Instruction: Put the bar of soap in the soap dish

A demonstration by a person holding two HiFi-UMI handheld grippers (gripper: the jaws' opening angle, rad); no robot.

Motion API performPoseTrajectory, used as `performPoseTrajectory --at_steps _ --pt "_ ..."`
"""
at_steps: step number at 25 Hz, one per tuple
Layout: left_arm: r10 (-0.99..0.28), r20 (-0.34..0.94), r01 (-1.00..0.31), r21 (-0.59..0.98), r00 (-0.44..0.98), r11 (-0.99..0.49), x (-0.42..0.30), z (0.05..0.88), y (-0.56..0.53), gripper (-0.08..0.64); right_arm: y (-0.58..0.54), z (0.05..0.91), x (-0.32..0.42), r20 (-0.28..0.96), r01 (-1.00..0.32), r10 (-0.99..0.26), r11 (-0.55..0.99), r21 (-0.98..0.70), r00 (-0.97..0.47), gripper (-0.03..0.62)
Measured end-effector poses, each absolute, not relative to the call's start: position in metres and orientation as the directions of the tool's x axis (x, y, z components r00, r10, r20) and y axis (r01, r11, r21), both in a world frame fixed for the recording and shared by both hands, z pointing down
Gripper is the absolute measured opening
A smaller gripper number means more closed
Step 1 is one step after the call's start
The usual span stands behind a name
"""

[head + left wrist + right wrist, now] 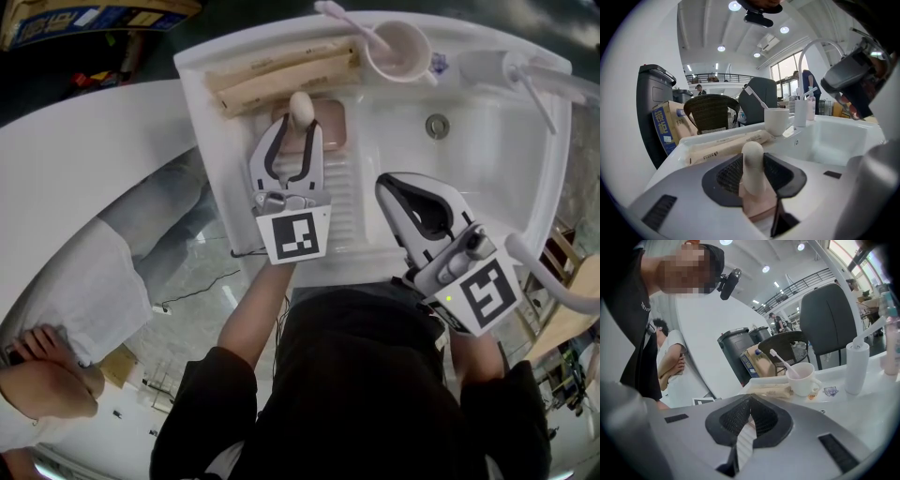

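Item 1. Left gripper [300, 131]: nearest the head camera with its marker cube, reaching forward over the sink's ledge [342, 202]. Its jaws are clamping the bar of soap [753, 161], one pad on each broad side.

Item 2. Bar of soap: cream, rounded, standing on end between the pads and poking up above them. Its lower end is sitting in or just over the soap dish [333, 122]; contact is not showing clearly.

Item 3. Soap dish: pinkish, shallow, lying on the ledge directly under the left jaws, just beside two long wrapped packets [281, 75].

Item 4. Right gripper [394, 192]: jaws pressed together on nothing, hovering over the front of the basin [469, 169], well apart from the dish.

Item 5. Cup [398, 47] with a toothbrush in it, standing at the back of the ledge.

Condition note, as judgement: placement is looking almost complete, with only lowering and release remaining.

- If let go while upright, the soap is likely to topple over the low rim and skid toward the basin.
- Squeezing harder risks the slick bar shooting out.
- Pushing down risks shoving the dish.
- Opening wide risks nudging the packets.
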State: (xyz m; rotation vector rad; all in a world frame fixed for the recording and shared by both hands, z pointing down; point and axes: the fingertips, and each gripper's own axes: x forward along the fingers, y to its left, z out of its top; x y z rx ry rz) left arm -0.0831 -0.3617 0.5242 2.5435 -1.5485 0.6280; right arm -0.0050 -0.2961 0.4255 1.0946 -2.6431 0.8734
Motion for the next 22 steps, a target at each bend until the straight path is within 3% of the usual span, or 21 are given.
performPoseTrajectory --at_steps 22 --pt "-0.717 0.455 -0.765 -0.111 0.528 -0.634 -0.058 0.532 -0.337 0.123 -0.285 0.421 -0.003 0.332 -0.686 -0.606 0.568 -0.454 -0.722 0.021"
